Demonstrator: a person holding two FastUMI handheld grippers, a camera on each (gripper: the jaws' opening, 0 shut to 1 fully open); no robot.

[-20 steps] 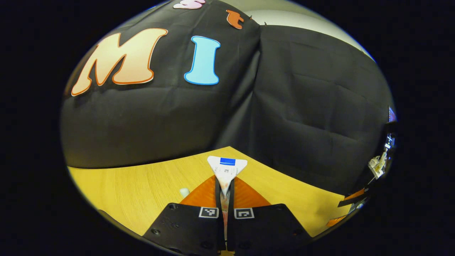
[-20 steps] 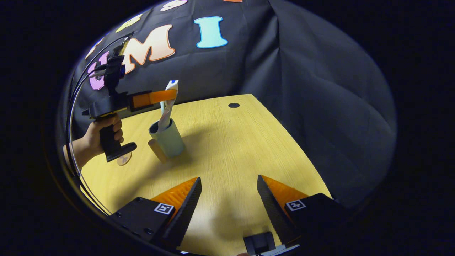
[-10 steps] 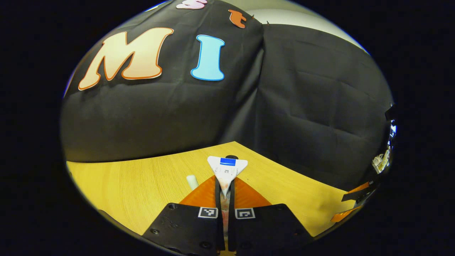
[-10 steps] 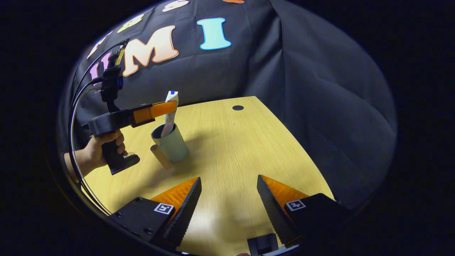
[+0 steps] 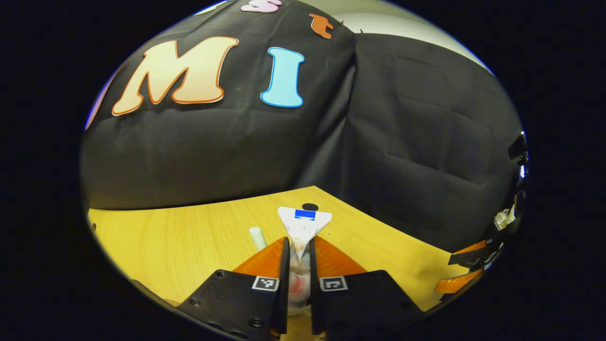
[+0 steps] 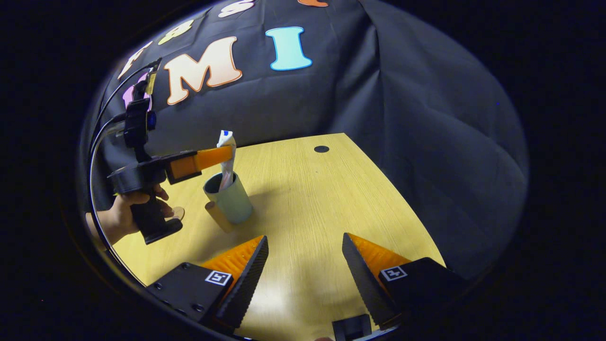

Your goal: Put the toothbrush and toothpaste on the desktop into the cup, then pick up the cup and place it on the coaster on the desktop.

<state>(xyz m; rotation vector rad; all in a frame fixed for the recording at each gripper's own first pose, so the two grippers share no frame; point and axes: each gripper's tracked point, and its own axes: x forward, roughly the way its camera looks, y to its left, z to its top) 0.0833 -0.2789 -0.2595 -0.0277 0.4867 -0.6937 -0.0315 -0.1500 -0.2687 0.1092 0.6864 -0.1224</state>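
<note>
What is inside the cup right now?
The toothpaste stands in the cup, held by the left gripper. The cup's wall hides its bottom.

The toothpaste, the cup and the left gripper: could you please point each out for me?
toothpaste (image 6: 226,142): right gripper view, crimped upper end.
cup (image 6: 234,204): right gripper view, outer side wall.
left gripper (image 5: 298,253): left gripper view, between its fingertips, where the tube sits.
</note>
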